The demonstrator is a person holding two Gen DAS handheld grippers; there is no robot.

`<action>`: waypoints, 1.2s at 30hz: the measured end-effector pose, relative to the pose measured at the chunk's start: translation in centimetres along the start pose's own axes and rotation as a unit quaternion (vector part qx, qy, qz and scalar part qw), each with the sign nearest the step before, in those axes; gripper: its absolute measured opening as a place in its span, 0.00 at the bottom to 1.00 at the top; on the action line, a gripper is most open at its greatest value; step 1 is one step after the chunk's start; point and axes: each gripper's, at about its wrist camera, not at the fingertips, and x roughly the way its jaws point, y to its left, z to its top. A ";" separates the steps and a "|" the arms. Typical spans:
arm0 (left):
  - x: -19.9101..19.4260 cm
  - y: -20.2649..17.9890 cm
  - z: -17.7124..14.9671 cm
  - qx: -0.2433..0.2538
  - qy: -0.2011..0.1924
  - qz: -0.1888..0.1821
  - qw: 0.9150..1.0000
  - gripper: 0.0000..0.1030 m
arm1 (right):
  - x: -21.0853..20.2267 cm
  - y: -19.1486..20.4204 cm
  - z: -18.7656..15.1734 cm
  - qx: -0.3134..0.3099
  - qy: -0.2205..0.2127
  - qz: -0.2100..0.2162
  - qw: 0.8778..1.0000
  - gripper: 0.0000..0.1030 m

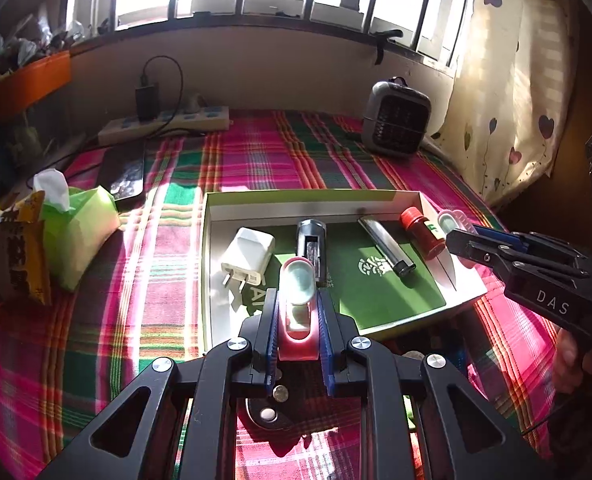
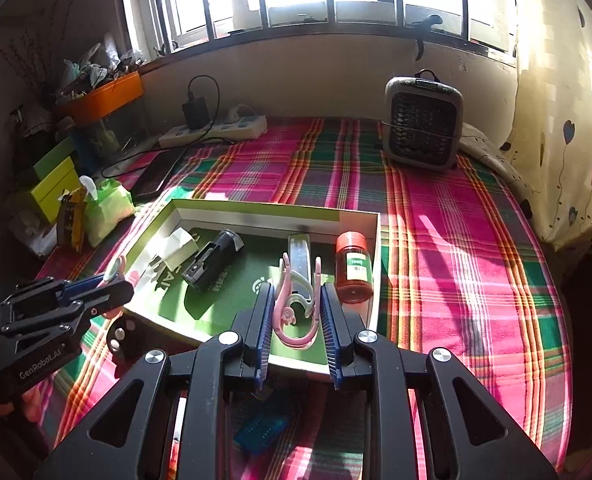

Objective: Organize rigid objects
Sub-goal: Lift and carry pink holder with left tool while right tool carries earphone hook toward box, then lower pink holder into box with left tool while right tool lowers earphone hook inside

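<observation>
A shallow cardboard box (image 1: pixel 296 197) (image 2: pixel 256 211) with a green floor lies on the plaid cloth. In it are a white charger plug (image 1: pixel 248 256) (image 2: pixel 180 246), a black battery holder (image 1: pixel 312 244) (image 2: pixel 214 262), a silver lighter (image 1: pixel 386 246) (image 2: pixel 299 256) and a red bottle (image 1: pixel 422 230) (image 2: pixel 353 268). My left gripper (image 1: pixel 297 294) (image 2: pixel 126 286) is shut on a pink case with a round lens (image 1: pixel 296 280), above the box's near edge. My right gripper (image 2: pixel 297 286) (image 1: pixel 452 236) is shut on a pink hook-shaped clip (image 2: pixel 286 312), over the box's right part.
A small grey heater (image 1: pixel 396 120) (image 2: pixel 424 124) stands at the back right by a curtain. A power strip (image 1: pixel 164 122), a dark phone (image 1: pixel 124 176), a green tissue pack (image 1: pixel 76 232) and a snack packet sit to the left. Coins (image 1: pixel 280 394) and a blue part (image 2: pixel 260 428) lie near me.
</observation>
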 end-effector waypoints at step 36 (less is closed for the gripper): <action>5.2 1.5 1.2 -0.006 0.039 0.006 0.999 0.16 | 9.6 2.1 3.9 -0.041 0.064 0.018 0.997 0.24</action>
